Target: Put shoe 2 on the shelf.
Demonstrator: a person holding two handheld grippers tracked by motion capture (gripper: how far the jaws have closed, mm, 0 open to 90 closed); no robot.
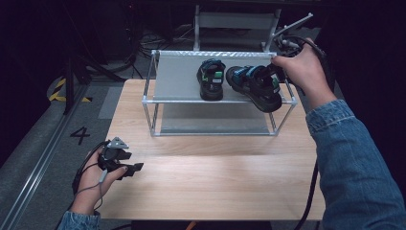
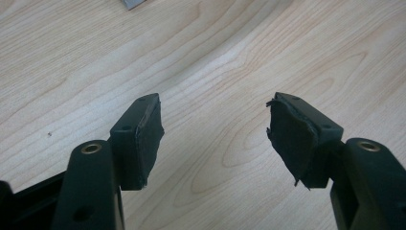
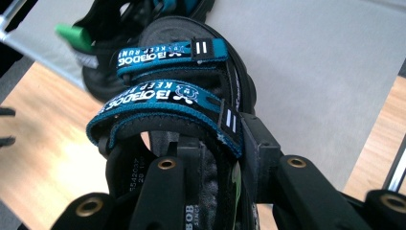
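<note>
Currently right gripper [image 3: 210,158] clamps sandal [image 1: 253,86] at rack's [image 1: 220,100] 3 o'clock | left gripper [image 2: 215,139] open, empty | risk: sandal slips, knocks neighbouring sandal [image 1: 211,79].

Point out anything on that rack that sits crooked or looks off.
The right sandal is askew: it lies diagonally with its toe past the rack's front edge, clamped in the right claw. The other sandal stands straight on the shelf.
</note>
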